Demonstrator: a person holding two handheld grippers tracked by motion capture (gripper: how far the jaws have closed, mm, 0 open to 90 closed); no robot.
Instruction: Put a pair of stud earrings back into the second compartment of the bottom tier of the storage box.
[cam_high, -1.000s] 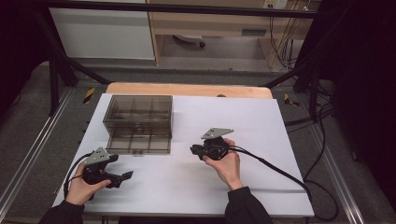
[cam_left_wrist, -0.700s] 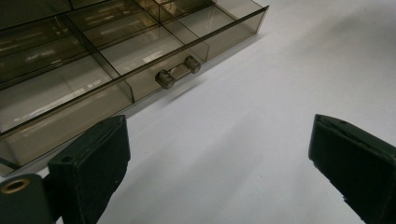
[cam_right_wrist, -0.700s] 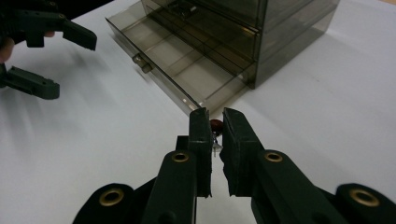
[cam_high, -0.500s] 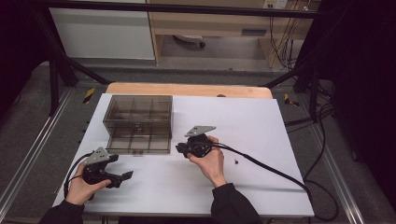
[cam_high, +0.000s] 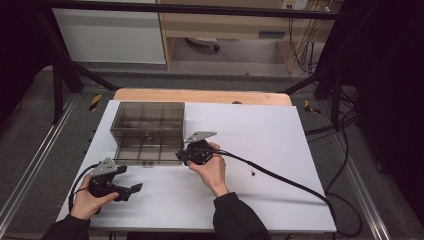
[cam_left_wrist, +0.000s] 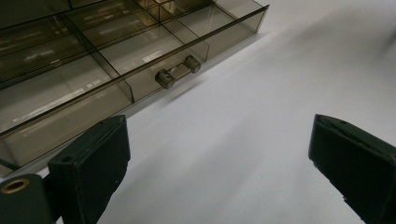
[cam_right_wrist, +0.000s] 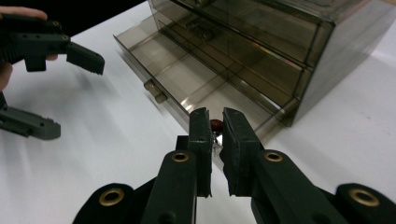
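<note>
One small red bead (cam_right_wrist: 216, 125) pinched in the right gripper (cam_right_wrist: 214, 135): I'd hover squarely over the open drawer (cam_right_wrist: 187, 88) before letting go.

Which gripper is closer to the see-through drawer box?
Right. The right gripper is at the open bottom drawer's right front corner of the drawer box. The left gripper sits apart on the table, nearer the person.

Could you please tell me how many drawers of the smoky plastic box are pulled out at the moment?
1: the bottom drawer of the box, pulled out toward the person. The drawers above it sit closed.
</note>
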